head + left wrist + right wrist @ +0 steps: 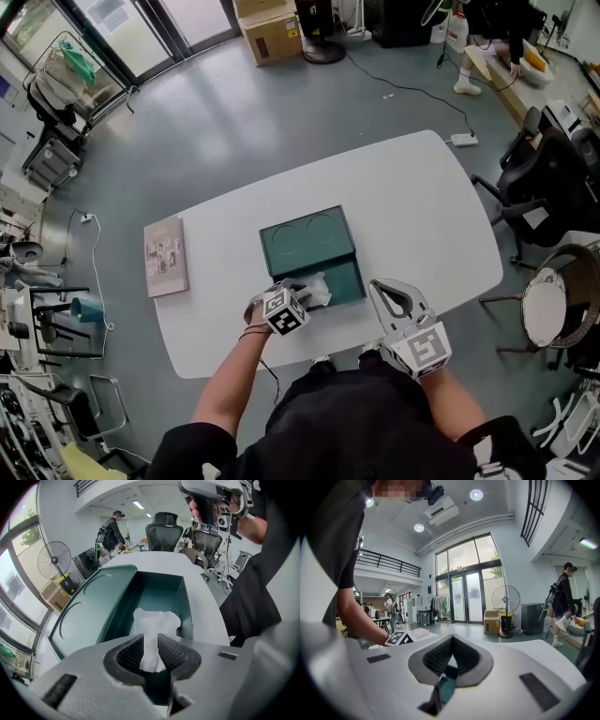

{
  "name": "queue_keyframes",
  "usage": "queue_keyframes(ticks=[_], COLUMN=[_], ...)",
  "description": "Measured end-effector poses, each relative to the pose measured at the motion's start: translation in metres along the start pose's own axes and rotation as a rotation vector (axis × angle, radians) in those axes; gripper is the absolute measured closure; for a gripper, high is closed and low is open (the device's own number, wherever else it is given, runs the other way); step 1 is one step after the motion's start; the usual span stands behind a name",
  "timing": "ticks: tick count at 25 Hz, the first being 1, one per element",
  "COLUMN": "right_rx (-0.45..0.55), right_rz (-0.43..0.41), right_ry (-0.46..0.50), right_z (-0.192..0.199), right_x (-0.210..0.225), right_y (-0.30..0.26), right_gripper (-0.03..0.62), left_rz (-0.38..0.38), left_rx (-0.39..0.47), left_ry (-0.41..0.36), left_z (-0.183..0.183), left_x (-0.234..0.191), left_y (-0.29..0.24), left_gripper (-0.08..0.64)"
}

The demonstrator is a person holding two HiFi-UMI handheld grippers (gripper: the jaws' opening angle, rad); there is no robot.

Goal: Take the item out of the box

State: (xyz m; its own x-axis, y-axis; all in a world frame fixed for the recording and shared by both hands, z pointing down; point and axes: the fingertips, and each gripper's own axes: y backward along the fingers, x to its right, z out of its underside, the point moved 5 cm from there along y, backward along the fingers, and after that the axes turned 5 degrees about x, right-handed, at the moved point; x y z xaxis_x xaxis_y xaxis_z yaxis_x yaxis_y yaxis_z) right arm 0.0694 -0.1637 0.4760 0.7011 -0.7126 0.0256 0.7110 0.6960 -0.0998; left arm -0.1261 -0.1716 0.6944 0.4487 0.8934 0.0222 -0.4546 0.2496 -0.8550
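Note:
A dark green box [345, 279] lies open on the white table [412, 197], its lid [307, 239] laid flat behind it. My left gripper [302, 292] is at the box's near left corner, shut on a white, crumpled, translucent item [317, 289]. In the left gripper view the item [157, 620] rises from between the pads [171, 651] and stands in front of the box's hollow [161, 592], with the lid [89, 616] on the left. My right gripper [377, 284] hovers just right of the box, shut and holding nothing; in its own view the right gripper [452, 641] has its pads touching.
A grey booklet [165, 256] lies at the table's left end. Office chairs [544, 169] and a round stool [548, 309] stand to the right of the table. On the floor beyond are a cardboard box [270, 33] and a cable with a power strip [463, 140].

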Motion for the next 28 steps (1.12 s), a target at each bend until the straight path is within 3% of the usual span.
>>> queue_keyframes(ticks=[19, 22, 28], right_rx=[-0.009, -0.010, -0.001], right_rz=[0.000, 0.005, 0.007], right_ry=[-0.004, -0.012, -0.002], right_z=[0.002, 0.005, 0.003], right_x=[-0.002, -0.001, 0.000], right_y=[0.000, 0.004, 0.007], right_gripper=[0.586, 0.586, 0.586], left_rz=[-0.019, -0.036, -0.067], left_rx=[-0.132, -0.138, -0.123], left_ry=[-0.093, -0.110, -0.111], left_z=[0.008, 0.005, 0.001], left_x=[0.003, 0.005, 0.005], left_y=[-0.013, -0.014, -0.007], left_gripper=[0.493, 0.536, 0.548])
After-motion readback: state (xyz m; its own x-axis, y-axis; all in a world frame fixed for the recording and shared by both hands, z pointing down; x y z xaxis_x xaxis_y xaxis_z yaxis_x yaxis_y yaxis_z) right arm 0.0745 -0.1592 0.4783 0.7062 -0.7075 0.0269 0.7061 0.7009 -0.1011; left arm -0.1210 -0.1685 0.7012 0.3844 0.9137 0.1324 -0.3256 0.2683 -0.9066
